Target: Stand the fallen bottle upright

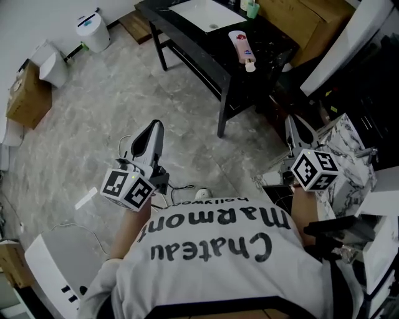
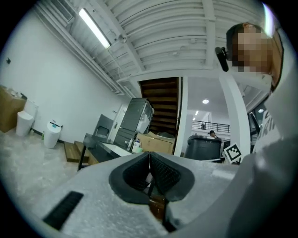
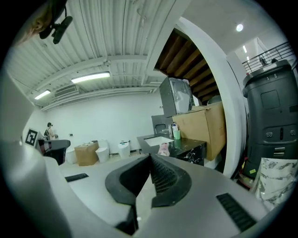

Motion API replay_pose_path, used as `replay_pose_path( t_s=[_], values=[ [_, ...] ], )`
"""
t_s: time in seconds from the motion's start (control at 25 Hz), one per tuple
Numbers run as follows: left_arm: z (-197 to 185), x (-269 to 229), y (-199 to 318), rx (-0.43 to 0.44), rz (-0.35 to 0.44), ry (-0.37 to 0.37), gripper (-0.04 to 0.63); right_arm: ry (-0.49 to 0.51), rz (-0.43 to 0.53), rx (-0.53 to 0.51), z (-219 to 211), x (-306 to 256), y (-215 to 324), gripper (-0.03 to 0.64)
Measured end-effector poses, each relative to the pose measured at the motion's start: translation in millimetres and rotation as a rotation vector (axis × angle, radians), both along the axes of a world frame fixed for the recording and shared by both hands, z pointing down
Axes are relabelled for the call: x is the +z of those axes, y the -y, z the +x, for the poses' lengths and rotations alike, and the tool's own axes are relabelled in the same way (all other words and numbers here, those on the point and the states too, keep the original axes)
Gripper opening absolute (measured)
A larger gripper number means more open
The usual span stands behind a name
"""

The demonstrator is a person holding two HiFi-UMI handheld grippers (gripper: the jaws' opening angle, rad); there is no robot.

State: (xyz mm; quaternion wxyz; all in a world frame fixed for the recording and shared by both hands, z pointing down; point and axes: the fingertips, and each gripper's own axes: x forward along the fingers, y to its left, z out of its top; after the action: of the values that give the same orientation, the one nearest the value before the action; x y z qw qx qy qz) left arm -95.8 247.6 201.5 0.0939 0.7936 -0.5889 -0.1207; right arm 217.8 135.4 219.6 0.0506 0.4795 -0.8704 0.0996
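A pink and white bottle (image 1: 242, 47) lies on its side on the black counter (image 1: 274, 43), cap toward me; it shows small in the right gripper view as the bottle (image 3: 163, 149). My left gripper (image 1: 151, 133) is shut with nothing in it, held over the floor well short of the counter. My right gripper (image 1: 295, 129) is also shut and empty, near the counter's right end. In the left gripper view the jaws (image 2: 149, 163) meet tip to tip; in the right gripper view the gripper (image 3: 150, 160) is closed too.
A white sink basin (image 1: 206, 14) is set in the counter, with a green cup (image 1: 252, 9) behind it. Cardboard boxes (image 1: 315, 19) stand at the back right, marble slabs (image 1: 349, 149) at the right. A white bin (image 1: 93, 31) and box (image 1: 28, 96) stand at the left.
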Motion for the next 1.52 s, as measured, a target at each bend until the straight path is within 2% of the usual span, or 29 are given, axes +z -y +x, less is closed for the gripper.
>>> replay_pose_path(
  t_s=[0.12, 0.32, 0.6, 0.76, 0.88, 1.04, 1.16, 1.2, 1.24, 1.28, 1.52],
  values=[
    [-20, -6, 22, 0.036, 0.024, 0.022, 0.018, 0.010, 0.000, 0.018, -26, 2, 24, 0.012],
    [-46, 9, 55, 0.063, -0.028, -0.070, 0.018, 0.005, -0.037, 0.029, -58, 20, 48, 0.012],
    [-39, 61, 95, 0.121, -0.123, -0.116, 0.018, 0.056, -0.070, 0.072, -70, 60, 84, 0.012],
    [-28, 87, 117, 0.142, -0.174, -0.113, 0.018, 0.131, -0.017, 0.077, -75, 76, 114, 0.012],
    [-22, 103, 131, 0.155, -0.218, -0.104, 0.018, 0.150, 0.036, 0.062, -81, 89, 139, 0.012],
    [-22, 134, 152, 0.151, -0.317, -0.122, 0.018, 0.175, 0.078, 0.045, -90, 109, 177, 0.014],
    [-17, 155, 170, 0.152, -0.388, -0.107, 0.018, 0.189, 0.097, 0.045, -94, 123, 202, 0.019],
    [-15, 160, 176, 0.158, -0.407, -0.101, 0.018, 0.197, 0.096, 0.045, -95, 128, 209, 0.055],
    [-13, 165, 182, 0.167, -0.423, -0.097, 0.018, 0.210, 0.092, 0.044, -97, 132, 215, 0.163],
    [-11, 169, 188, 0.176, -0.437, -0.093, 0.018, 0.225, 0.088, 0.042, -99, 135, 221, 0.232],
    [-1, 193, 217, 0.207, -0.491, -0.054, 0.018, 0.237, 0.159, 0.066, -104, 131, 247, 0.233]
  ],
)
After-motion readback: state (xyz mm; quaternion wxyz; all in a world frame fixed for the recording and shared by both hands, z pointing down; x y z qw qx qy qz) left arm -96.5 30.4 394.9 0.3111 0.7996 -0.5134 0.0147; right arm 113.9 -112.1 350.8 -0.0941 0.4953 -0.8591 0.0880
